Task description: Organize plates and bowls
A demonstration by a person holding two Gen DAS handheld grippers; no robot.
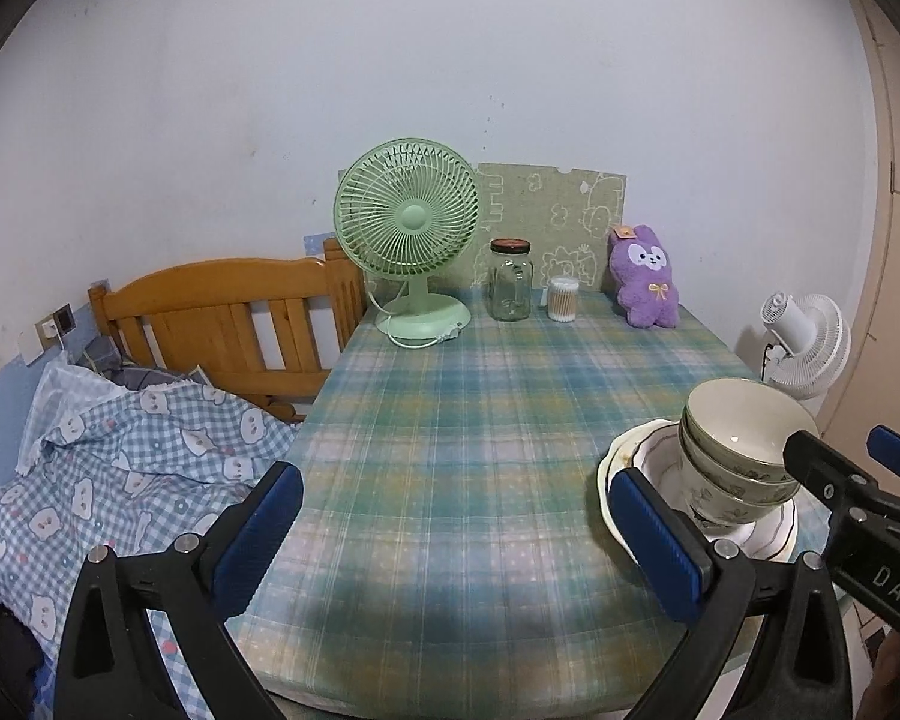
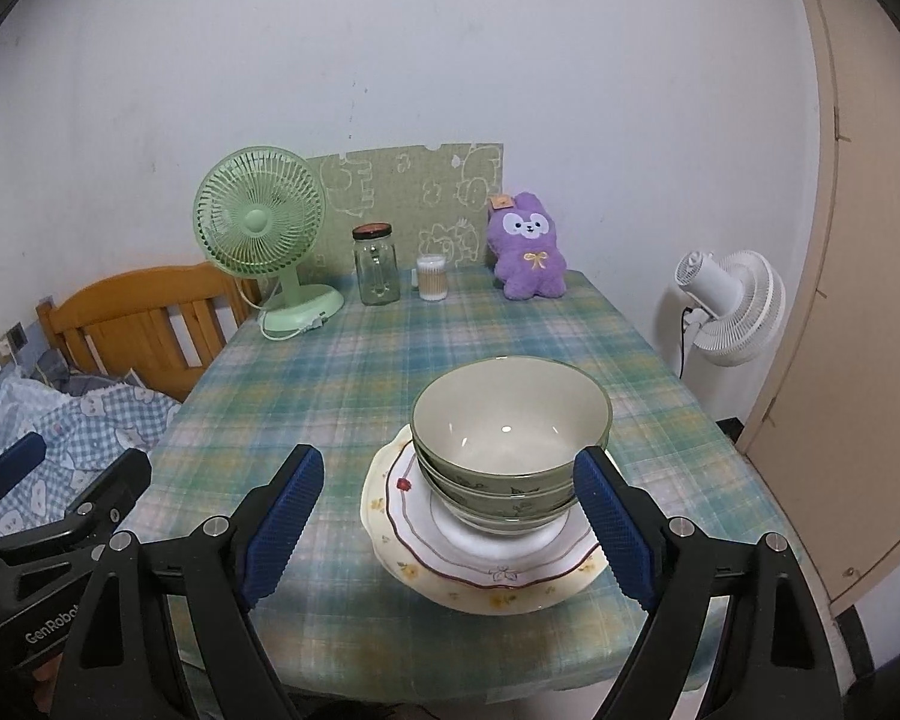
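A: Starting at our far left, we see a bed with a soft checked quilt (image 1: 120, 450) printed with little bears, and a slatted wooden headboard (image 1: 228, 312) hard against the table's (image 1: 450, 450) left edge.

B: The table wears a smooth plaid cloth in green, blue and yellow. Along its far edge, left to right, we have a green plastic fan (image 1: 411, 240) with a round grille, a clear glass jar (image 1: 510, 282) with a dark lid, a small tub of cotton swabs (image 1: 563, 299), and a fuzzy purple plush (image 1: 642, 276). A green card with outline drawings leans on the wall behind them.

A: And our left gripper (image 1: 456, 516)?

B: Its ridged blue pads stand wide apart over bare cloth, gripping nothing.

A: The crockery sits near the front right of the table: glossy green bowls (image 2: 510, 450) nested upright in a stack, on wavy-rimmed plates (image 2: 486, 558), the upper one white with a red line, the lower one cream with yellow flowers.

B: Our right gripper (image 2: 450, 516) is spread wide too, one pad just beside the stack's right side, the other over cloth to the left. Whether the right pad touches the stack, we cannot tell.

A: Any writing?

B: "GenRobo" on the left gripper's body in the right view, "DAS" on the right one in the left view.

A: The table's middle is open. A white fan (image 2: 732, 306) stands off the right edge, with a beige door beyond it.
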